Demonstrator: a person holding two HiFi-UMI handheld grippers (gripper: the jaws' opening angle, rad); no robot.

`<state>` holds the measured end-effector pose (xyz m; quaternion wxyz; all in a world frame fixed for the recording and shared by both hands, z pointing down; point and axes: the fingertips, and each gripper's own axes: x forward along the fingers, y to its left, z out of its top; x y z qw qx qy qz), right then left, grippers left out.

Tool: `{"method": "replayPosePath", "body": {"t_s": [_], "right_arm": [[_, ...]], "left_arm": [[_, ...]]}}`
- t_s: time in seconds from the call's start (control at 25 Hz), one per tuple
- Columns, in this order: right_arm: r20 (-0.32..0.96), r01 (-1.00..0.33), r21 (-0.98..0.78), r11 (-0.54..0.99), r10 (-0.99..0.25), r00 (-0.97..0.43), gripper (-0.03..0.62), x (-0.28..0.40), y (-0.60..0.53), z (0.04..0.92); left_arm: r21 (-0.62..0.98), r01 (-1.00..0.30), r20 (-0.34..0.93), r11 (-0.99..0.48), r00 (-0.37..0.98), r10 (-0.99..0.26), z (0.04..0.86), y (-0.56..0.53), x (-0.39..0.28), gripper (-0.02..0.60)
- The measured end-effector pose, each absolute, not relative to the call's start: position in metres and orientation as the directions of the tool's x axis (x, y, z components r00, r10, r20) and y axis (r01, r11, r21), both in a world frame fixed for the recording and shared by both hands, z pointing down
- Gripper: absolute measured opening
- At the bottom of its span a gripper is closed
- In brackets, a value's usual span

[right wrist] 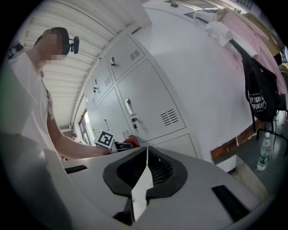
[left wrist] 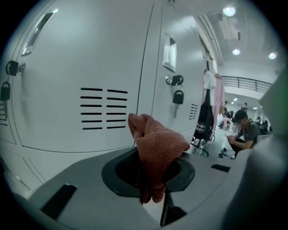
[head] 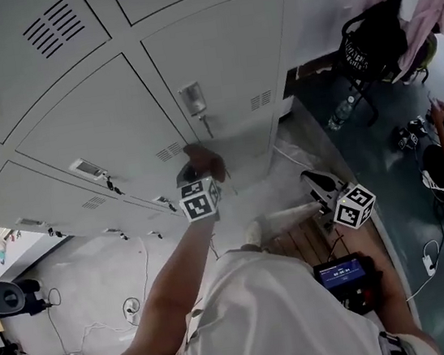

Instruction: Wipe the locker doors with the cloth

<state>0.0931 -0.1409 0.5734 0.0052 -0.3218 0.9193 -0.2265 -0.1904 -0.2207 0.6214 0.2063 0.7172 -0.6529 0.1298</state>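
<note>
Left gripper (head: 192,177) clamped on the rust-red cloth (left wrist: 155,143), close by a locker door (left wrist: 90,67), right gripper (right wrist: 145,167) pressed together, empty.

the cloth (left wrist: 157,143) (its lower end) is hidden between the jaws.

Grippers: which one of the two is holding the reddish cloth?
The left gripper, jaws shut on the cloth close to the locker doors. The right gripper is shut with nothing between its jaws.
</note>
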Motion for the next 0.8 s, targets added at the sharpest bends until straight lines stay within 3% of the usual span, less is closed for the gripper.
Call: {"method": "replayPosePath", "body": {"t_s": [0.16,0.8], "right_arm": [[0.163,-0.601,-0.423,0.679,-0.595,-0.787,0.02,0.09,-0.154,0.581],[0.18,-0.729,-0.422,0.539,-0.739,-0.65,0.02,0.157,-0.187,0.577]], "left_arm": [[0.113,-0.993,0.444,-0.037,0.084,-0.892,0.621,-0.247,-0.184,0.078],[0.202,-0.917,0.439,-0.343,0.398,-0.805,0.638,-0.313,-0.032,0.078]]}}
